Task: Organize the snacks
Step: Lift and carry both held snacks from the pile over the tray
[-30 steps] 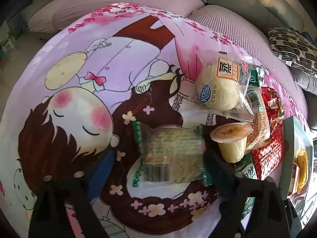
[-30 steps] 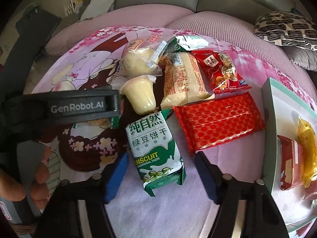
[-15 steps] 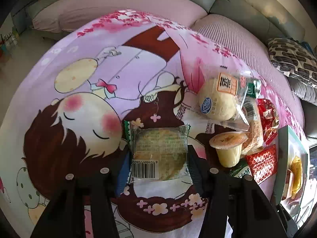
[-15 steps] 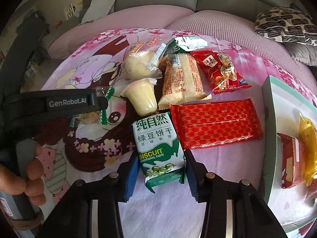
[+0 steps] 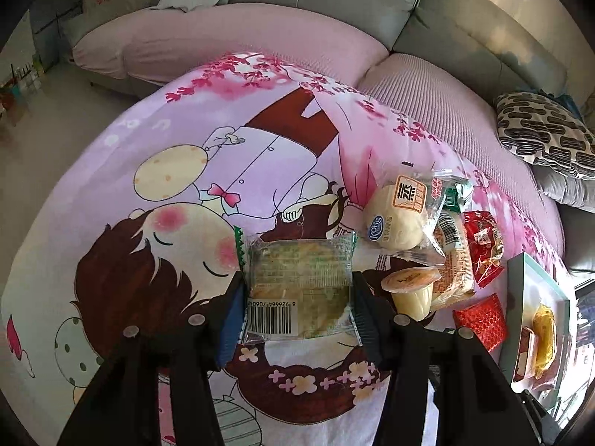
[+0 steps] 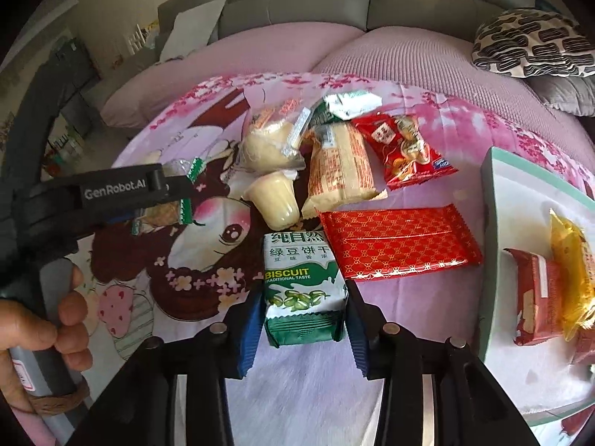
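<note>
Both pairs of jaws have closed onto packets since the earlier frames, and both packets are now raised slightly off the cloth.

The left gripper is seen clamped on a clear-wrapped pastry packet, the blue pads pressed against both of its sides, barcode end nearest the camera. The right gripper, whose jaws have just been closing a little further, is pinched on the green biscuit packet at its lower end. The rest is left on the cartoon-printed pink cloth: a wrapped bun, a jelly cup, an orange cracker pack, a red snack bag and a flat red-and-gold packet. A tray at the right edge is seen holding a few packets already.
</note>
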`<act>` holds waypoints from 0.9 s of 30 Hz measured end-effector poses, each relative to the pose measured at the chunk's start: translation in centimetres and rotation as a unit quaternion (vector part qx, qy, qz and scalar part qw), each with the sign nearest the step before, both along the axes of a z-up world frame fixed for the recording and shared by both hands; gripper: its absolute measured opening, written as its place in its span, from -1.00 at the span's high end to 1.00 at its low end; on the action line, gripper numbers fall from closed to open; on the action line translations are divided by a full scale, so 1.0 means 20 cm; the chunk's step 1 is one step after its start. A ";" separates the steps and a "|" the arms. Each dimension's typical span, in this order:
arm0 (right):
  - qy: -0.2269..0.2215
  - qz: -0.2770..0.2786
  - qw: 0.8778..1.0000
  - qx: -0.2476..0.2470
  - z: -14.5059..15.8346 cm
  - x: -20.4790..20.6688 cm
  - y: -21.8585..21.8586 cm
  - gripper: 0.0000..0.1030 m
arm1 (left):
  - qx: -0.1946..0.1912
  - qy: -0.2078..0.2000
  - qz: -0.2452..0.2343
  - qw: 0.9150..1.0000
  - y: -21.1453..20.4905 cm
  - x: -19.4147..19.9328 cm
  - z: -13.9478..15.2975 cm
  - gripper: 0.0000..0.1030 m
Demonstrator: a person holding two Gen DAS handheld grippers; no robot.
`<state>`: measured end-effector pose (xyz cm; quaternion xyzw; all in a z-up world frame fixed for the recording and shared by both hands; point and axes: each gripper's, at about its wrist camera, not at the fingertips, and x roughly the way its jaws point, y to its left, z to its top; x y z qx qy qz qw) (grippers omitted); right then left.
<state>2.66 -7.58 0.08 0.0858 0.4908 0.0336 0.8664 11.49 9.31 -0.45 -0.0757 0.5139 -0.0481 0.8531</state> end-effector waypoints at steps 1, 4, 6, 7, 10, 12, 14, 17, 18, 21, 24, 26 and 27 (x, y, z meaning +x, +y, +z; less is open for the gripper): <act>-0.001 0.001 1.000 0.002 0.01 0.00 0.00 0.16 | 0.000 0.000 0.000 1.000 0.00 0.00 0.00 -0.08; -0.005 -0.001 1.000 0.011 0.03 -0.02 -0.02 0.16 | 0.001 -0.003 0.001 1.000 0.00 0.00 0.01 -0.08; -0.005 -0.002 1.000 0.018 0.04 -0.03 -0.03 0.16 | 0.001 -0.006 0.000 1.000 0.00 -0.01 0.03 -0.08; -0.006 -0.001 1.000 0.020 0.05 -0.03 -0.03 0.16 | 0.001 -0.007 -0.001 1.000 0.00 -0.02 0.03 -0.08; -0.002 0.005 1.000 0.025 0.04 -0.04 -0.02 0.16 | 0.001 -0.009 -0.003 1.000 0.00 -0.02 0.04 -0.08; 0.010 0.008 1.000 0.024 0.01 -0.03 -0.01 0.16 | 0.001 -0.008 -0.005 1.000 0.00 -0.02 0.04 -0.08; 0.021 0.011 0.999 0.022 -0.02 -0.03 -0.01 0.16 | 0.002 -0.004 -0.006 1.000 -0.01 -0.02 0.03 -0.08; 0.027 0.015 0.999 0.020 -0.04 -0.03 0.00 0.16 | 0.005 0.006 -0.008 1.000 -0.01 -0.02 0.01 -0.08; 0.029 0.016 0.999 0.019 -0.05 -0.03 0.00 0.16 | 0.006 0.011 -0.009 1.000 -0.01 -0.02 -0.01 -0.08; 0.038 0.020 0.999 0.015 -0.07 -0.02 0.01 0.14 | 0.008 0.024 -0.011 1.000 -0.02 -0.02 -0.05 -0.08; 0.047 0.027 0.998 0.011 -0.09 -0.03 0.03 0.11 | 0.009 0.030 -0.013 0.999 -0.02 -0.03 -0.06 -0.08; 0.046 0.034 0.998 0.006 -0.09 -0.03 0.05 0.12 | 0.009 0.033 -0.013 0.999 -0.02 -0.03 -0.07 -0.08; 0.047 0.038 0.998 0.003 -0.09 -0.04 0.06 0.12 | 0.008 0.034 -0.013 0.999 -0.02 -0.03 -0.07 -0.08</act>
